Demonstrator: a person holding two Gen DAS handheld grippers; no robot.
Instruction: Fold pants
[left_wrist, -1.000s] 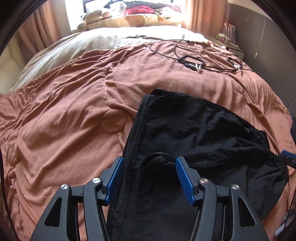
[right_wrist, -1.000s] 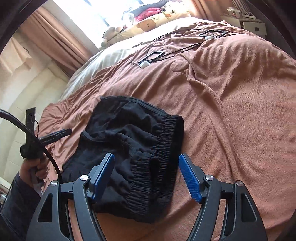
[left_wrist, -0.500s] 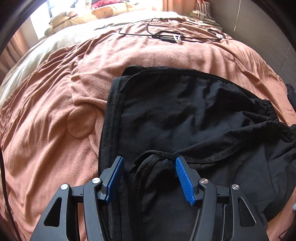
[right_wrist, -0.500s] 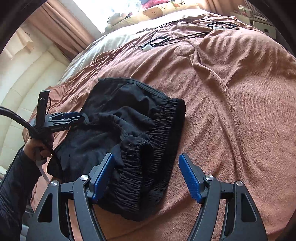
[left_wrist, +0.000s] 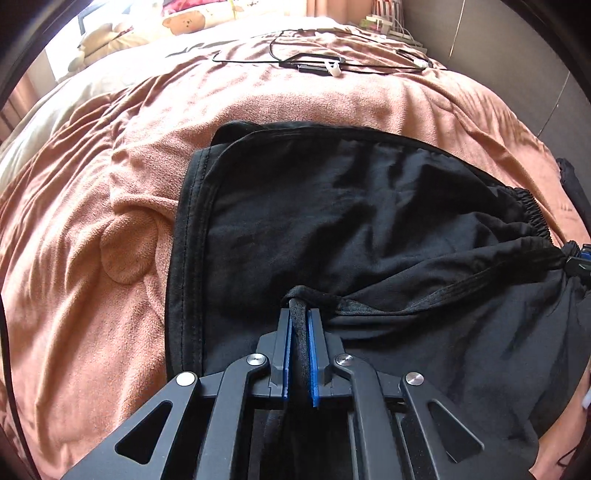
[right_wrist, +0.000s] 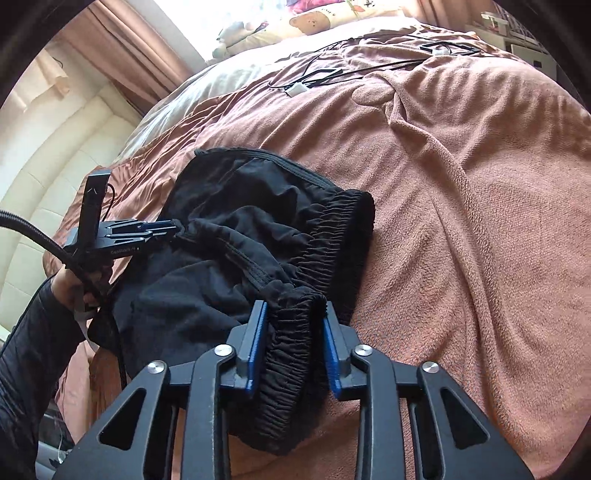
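Observation:
Black pants (left_wrist: 351, 221) lie partly folded on a brown blanket (left_wrist: 92, 258). My left gripper (left_wrist: 299, 314) is shut on a hem edge of the top layer of the pants. It also shows in the right wrist view (right_wrist: 162, 229), at the left edge of the pants (right_wrist: 229, 236). My right gripper (right_wrist: 293, 314) is shut on the bunched elastic waistband (right_wrist: 291, 339). In the left wrist view its blue tip (left_wrist: 583, 256) shows at the far right end of the waistband.
Black cables with white plugs (left_wrist: 325, 66) lie across the far part of the bed. Pillows and soft toys (left_wrist: 177, 22) sit at the head. The blanket to the right of the pants (right_wrist: 480, 221) is bare.
Both grippers have closed from open: the left on the hem edge, the right on the waistband. The left gripper has moved further over the pants.

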